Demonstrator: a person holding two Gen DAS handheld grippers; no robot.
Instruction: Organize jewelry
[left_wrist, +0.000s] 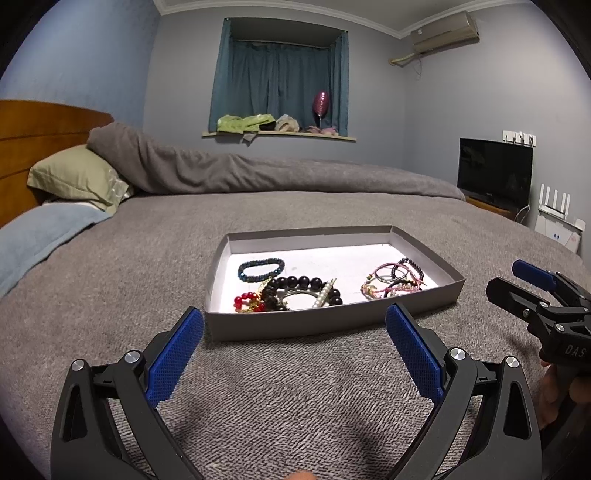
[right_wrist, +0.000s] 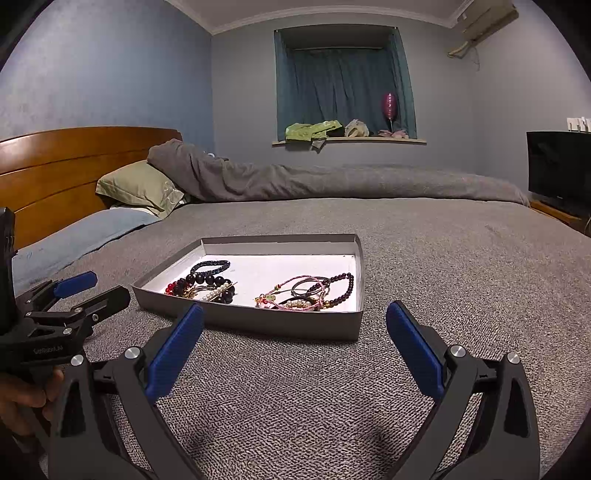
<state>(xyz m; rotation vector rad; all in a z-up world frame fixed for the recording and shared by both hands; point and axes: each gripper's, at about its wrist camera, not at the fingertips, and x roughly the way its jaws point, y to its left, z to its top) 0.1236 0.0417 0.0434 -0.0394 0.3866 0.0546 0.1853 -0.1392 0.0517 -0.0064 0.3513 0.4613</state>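
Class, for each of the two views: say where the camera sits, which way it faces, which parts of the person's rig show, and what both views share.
Left wrist: sits on the left claw, open, facing the jewelry box; the right claw shows at right.
Right wrist: sits on the right claw, open, facing the jewelry box from its right; the left claw and a hand show at left.
Shared: box, bed, curtained window.

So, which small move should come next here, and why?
Probably ease the left gripper forward over the near wall of the tray, toward the tangled heap with the big dark beads. Both grippers are open and empty, short of the tray, and that heap lies nearest the left one.
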